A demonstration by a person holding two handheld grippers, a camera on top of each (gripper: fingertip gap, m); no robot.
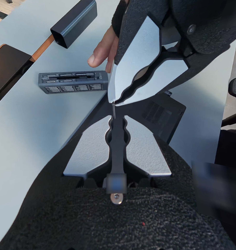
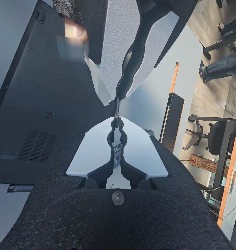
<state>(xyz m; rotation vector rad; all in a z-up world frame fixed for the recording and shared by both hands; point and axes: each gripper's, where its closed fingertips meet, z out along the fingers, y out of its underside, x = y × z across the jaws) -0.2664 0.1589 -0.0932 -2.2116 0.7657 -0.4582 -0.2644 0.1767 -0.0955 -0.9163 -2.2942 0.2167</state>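
**Two grippers meet tip to tip over a small bit**

The pale blue-grey table [image 1: 19, 121] fills the scene. On it lies a black laptop [image 2: 40, 94], underside up with its vent slots showing; in the right wrist view it runs from 7 to 11 o'clock.

The left gripper [image 1: 118, 116] points up from 6 o'clock in its own view. Its fingers stand narrowly apart, with dark laptop showing through the gap, and they grip nothing. The right gripper [image 2: 117, 118] comes in from 1 o'clock in the left wrist view, with a person's hand [image 1: 101, 54] beside it.

At 11 o'clock in the left wrist view a dark square sleeve [image 1: 76, 23] lies on its side with its open end towards the camera. Nearer, at 10 o'clock, a grey bit tray [image 1: 72, 83] lies flat with rows of bits in it.

The slim metal bit [image 1: 113, 110] is pinched at the tips of the right gripper's closed fingers. Its free end reaches the mouth of the left gripper, right by one fingertip; I cannot tell whether it touches.
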